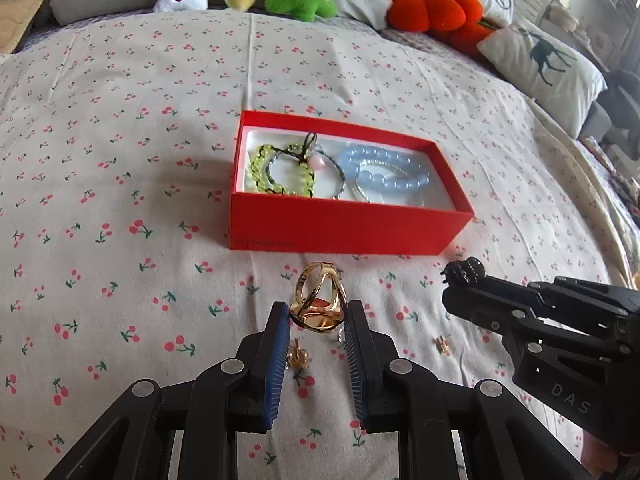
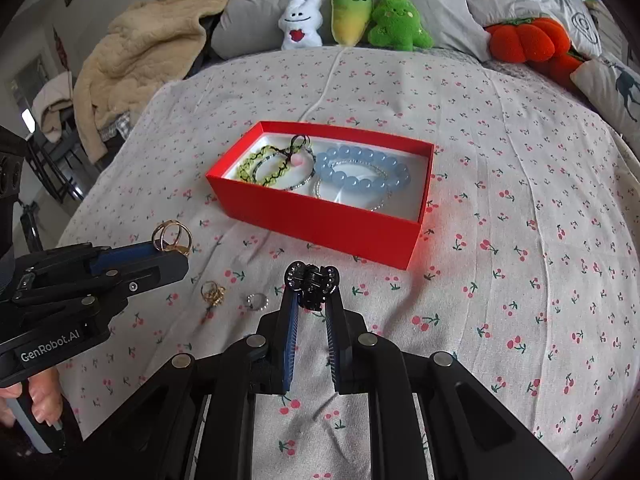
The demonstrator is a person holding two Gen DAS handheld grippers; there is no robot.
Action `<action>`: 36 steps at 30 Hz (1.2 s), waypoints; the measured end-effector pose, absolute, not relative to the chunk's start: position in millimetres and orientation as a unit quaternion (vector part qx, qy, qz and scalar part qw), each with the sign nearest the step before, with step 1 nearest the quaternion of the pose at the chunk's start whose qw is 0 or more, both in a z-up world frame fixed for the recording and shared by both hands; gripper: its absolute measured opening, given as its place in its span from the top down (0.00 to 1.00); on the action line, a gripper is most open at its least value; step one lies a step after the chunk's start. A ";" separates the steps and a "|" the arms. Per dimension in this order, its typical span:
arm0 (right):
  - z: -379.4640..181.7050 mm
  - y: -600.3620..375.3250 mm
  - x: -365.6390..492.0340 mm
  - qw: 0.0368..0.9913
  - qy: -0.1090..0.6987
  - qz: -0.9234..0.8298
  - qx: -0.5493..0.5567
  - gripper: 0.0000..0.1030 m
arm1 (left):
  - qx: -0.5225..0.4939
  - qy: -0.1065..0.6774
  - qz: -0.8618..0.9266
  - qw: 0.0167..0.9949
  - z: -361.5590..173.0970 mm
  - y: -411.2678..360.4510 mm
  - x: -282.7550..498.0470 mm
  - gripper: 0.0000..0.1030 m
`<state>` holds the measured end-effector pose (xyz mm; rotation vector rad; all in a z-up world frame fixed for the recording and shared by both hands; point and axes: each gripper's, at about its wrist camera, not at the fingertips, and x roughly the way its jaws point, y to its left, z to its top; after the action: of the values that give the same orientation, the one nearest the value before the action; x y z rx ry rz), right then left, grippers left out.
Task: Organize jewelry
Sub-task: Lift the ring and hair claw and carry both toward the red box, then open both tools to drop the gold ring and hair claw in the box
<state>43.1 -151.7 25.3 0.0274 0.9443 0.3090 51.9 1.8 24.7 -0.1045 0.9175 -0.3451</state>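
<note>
A red box (image 1: 340,226) (image 2: 320,220) sits open on the cherry-print bedspread, holding a green bead bracelet (image 1: 280,172), a blue bead bracelet (image 1: 384,170) (image 2: 364,172) and thin chains. My left gripper (image 1: 318,312) (image 2: 176,250) is shut on a gold ring cluster (image 1: 320,300) (image 2: 172,236) just in front of the box. My right gripper (image 2: 312,292) (image 1: 460,276) is shut on a black rhinestone hair claw (image 2: 312,280) (image 1: 466,270), near the box's front right corner.
A small gold earring (image 2: 214,294) (image 1: 300,356), a silver ring (image 2: 258,301) and another gold piece (image 1: 442,344) lie on the bedspread near the grippers. Plush toys (image 2: 352,16), an orange pumpkin cushion (image 2: 528,40), pillows and a beige blanket (image 2: 152,48) line the bed's far side.
</note>
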 end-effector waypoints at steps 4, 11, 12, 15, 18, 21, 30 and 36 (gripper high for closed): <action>34.0 -151.3 53.4 0.884 0.445 0.139 0.042 0.86 | -0.050 0.423 -0.152 0.892 35.6 2.8 62.9 0.78; 38.0 -147.6 73.3 0.895 0.427 0.122 0.043 0.86 | -0.068 0.414 -0.156 0.894 37.6 -3.2 86.8 0.78; 38.2 -147.7 75.9 0.896 0.425 0.120 0.044 0.86 | -0.071 0.414 -0.158 0.894 36.4 -4.4 90.9 0.78; 37.3 -149.2 84.0 0.898 0.423 0.114 0.043 0.86 | -0.074 0.414 -0.165 0.892 32.9 -10.2 100.8 0.78; 33.7 -153.4 90.2 0.898 0.425 0.111 0.037 0.86 | -0.071 0.416 -0.175 0.890 28.8 -16.4 109.2 0.78; 32.4 -159.7 93.9 0.899 0.421 0.114 0.035 0.86 | -0.063 0.416 -0.183 0.889 25.1 -23.8 114.6 0.78; 26.7 -176.4 102.0 0.896 0.426 0.113 0.047 0.86 | -0.047 0.420 -0.183 0.888 15.3 -36.9 128.2 0.78; 24.3 -179.4 104.1 0.894 0.428 0.116 0.056 0.86 | -0.040 0.422 -0.176 0.889 14.1 -39.5 130.2 0.78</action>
<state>104.1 -179.4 24.3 0.1155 0.8884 0.2402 130.2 -39.5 14.1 -0.0834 0.8764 -0.3649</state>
